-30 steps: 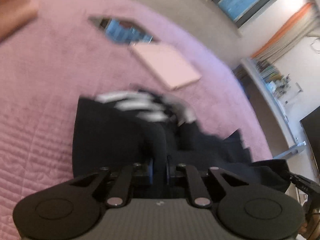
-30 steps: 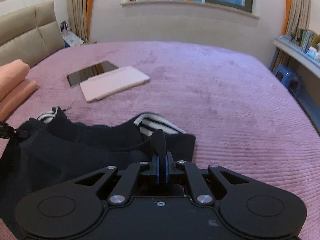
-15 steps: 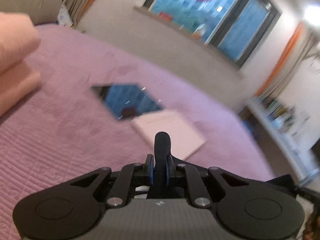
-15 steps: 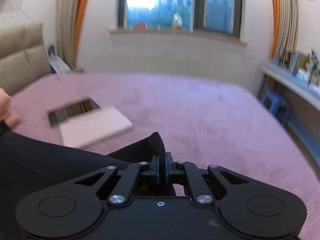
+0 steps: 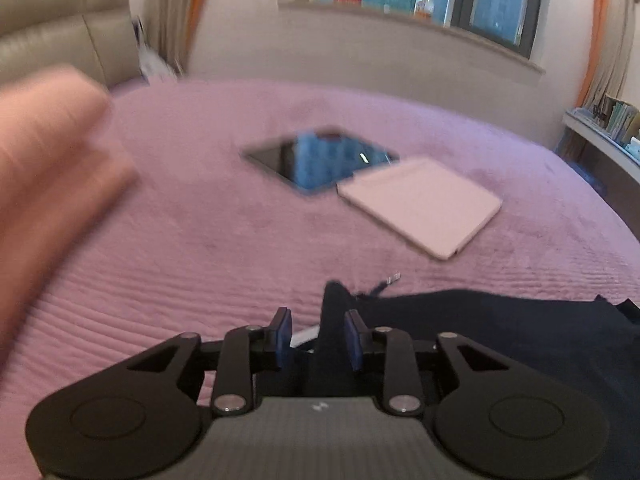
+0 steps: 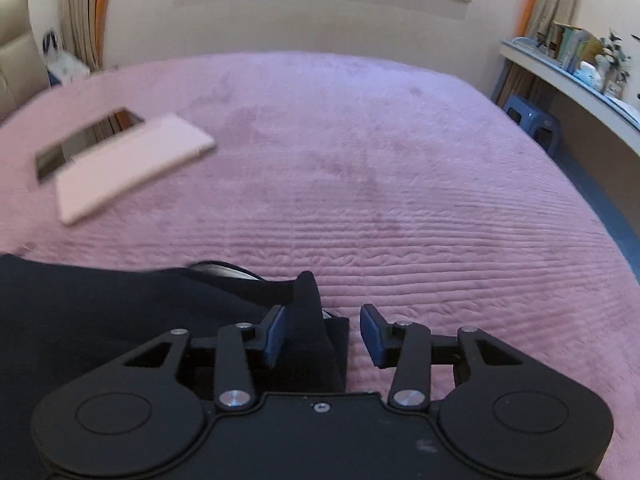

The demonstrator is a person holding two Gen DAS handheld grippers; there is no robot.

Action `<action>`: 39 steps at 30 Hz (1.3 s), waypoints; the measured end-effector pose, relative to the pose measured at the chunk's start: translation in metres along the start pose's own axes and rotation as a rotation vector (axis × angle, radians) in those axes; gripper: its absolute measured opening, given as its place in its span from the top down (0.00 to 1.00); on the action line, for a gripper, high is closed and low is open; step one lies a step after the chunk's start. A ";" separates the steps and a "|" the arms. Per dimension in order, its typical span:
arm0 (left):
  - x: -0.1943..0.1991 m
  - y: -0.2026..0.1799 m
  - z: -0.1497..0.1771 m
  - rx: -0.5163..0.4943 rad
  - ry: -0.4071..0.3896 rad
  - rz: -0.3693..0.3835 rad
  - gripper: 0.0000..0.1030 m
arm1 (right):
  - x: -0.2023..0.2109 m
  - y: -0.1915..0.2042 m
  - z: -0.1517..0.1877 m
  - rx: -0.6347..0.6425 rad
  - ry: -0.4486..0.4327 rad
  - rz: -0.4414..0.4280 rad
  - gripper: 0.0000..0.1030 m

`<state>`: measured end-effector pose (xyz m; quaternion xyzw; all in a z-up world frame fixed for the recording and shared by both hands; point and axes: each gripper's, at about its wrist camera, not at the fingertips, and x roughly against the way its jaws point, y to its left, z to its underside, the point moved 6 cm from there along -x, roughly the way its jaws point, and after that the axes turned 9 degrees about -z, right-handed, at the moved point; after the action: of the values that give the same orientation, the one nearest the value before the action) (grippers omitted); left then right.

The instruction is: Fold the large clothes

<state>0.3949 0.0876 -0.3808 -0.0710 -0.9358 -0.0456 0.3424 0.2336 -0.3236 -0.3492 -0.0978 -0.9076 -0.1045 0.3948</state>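
Observation:
A black garment (image 5: 500, 332) lies on the purple bedspread (image 5: 240, 240). It stretches from my left gripper to the right in the left wrist view and fills the lower left of the right wrist view (image 6: 100, 312). My left gripper (image 5: 318, 338) is open, with a pinch of the black cloth standing loose between its jaws. My right gripper (image 6: 324, 338) is open wide, with a fold of the cloth resting against its left blue pad (image 6: 276, 334). A bit of striped white lining (image 6: 224, 270) shows at the garment's edge.
A dark tablet (image 5: 320, 158) and its pink cover (image 5: 420, 206) lie on the bed beyond the garment, also in the right wrist view (image 6: 132, 164). A peach-coloured blurred bundle (image 5: 48, 152) is at the left. A shelf (image 6: 572, 76) and a blue stool (image 6: 532, 120) stand right of the bed.
Both grippers were shut on the black cloth and lifted it; now both have opened, and the garment lies lower on the bed. Both views have tilted back down towards the bed.

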 end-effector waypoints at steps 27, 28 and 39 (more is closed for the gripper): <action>0.141 -0.026 0.127 0.072 0.186 0.234 0.89 | 0.126 0.089 0.121 -0.014 0.090 -0.141 0.91; 0.144 -0.047 0.117 0.065 0.163 0.295 0.89 | 0.125 0.098 0.120 -0.011 0.081 -0.151 0.91; 0.091 -0.130 0.166 0.144 0.306 0.452 0.94 | 0.067 0.090 0.194 -0.174 0.263 -0.152 0.96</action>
<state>0.1992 -0.0085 -0.4529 -0.2454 -0.8344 0.0884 0.4855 0.0769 -0.1794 -0.4186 -0.0481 -0.8404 -0.2242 0.4911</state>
